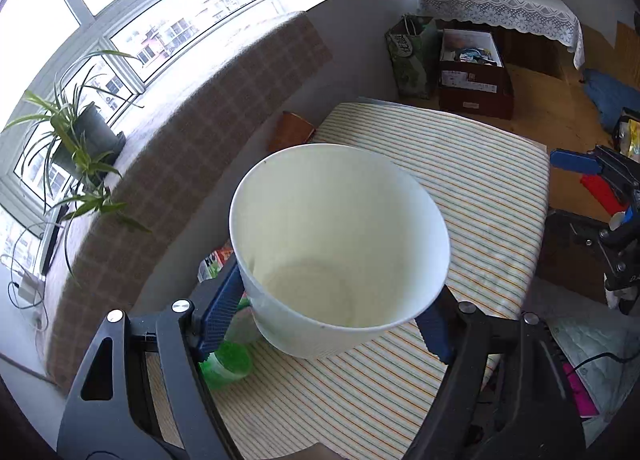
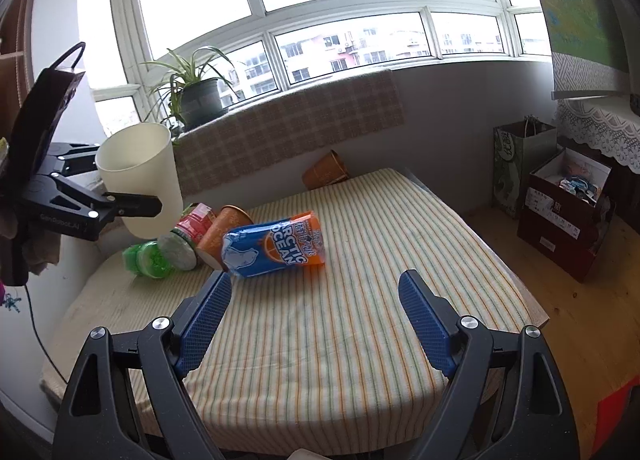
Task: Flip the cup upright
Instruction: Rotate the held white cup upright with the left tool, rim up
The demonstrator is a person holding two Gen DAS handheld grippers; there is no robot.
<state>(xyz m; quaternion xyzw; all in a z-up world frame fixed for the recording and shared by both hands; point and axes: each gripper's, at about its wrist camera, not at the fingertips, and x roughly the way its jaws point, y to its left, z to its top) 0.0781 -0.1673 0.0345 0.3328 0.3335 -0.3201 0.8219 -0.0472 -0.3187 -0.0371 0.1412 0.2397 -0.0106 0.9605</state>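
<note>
A large cream paper cup (image 1: 336, 244) is held mouth-up in my left gripper (image 1: 332, 324), whose blue fingers (image 1: 218, 312) press on its sides, above the striped table (image 1: 460, 164). In the right wrist view the cup (image 2: 140, 176) hangs upright above the table's left end, gripped by the left gripper (image 2: 132, 206). My right gripper (image 2: 316, 320) is open and empty, low over the striped table (image 2: 360, 300) near its front edge.
On the table's left lie a blue-orange Arctic Ocean pouch (image 2: 276, 246), an orange paper cup (image 2: 220, 232), a red can (image 2: 194, 222) and a green lidded jar (image 2: 150, 258). A brown cup (image 2: 326, 170) lies at the far edge. A plant (image 2: 196, 92) stands on the sill; boxes (image 2: 564, 216) stand on the floor at right.
</note>
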